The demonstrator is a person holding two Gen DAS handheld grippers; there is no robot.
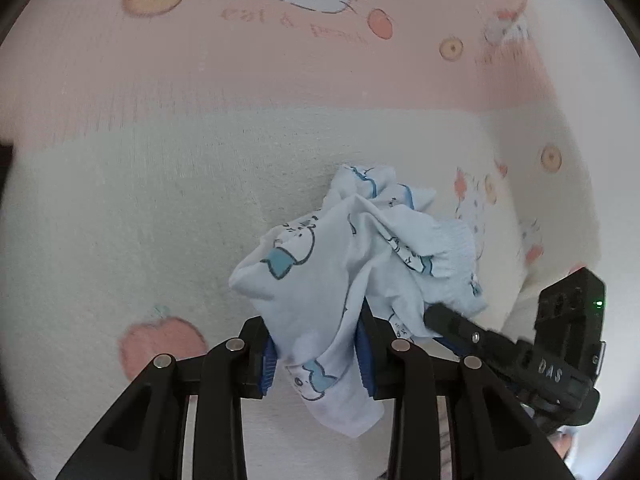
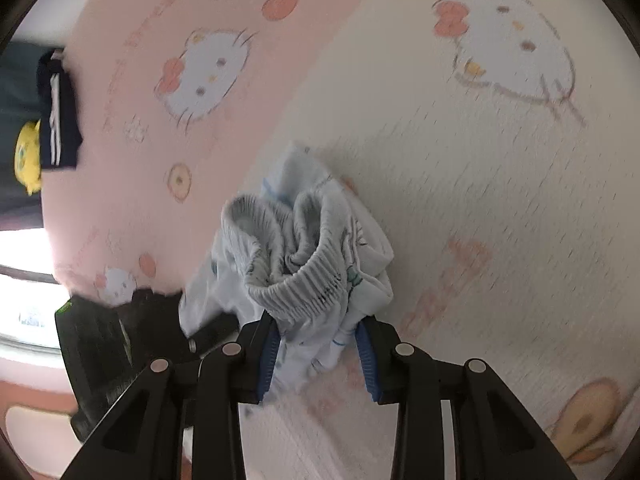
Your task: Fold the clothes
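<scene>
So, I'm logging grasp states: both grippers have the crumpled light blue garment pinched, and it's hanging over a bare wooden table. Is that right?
One thing is off: the surface is no bare wooden table but a pink and cream cartoon-cat sheet, as the right wrist view shows. The rest holds: the left gripper and the right gripper each pinch the crumpled light blue garment.

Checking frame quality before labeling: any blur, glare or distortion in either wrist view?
Left wrist view: strong fisheye curve and dark corner vignette; bedsheet streaked with motion blur, the garment and left gripper fairly sharp. Right wrist view: heavier streaking across the sheet, garment waistband softer, blown-out window at the left edge; right gripper crisp.
</scene>
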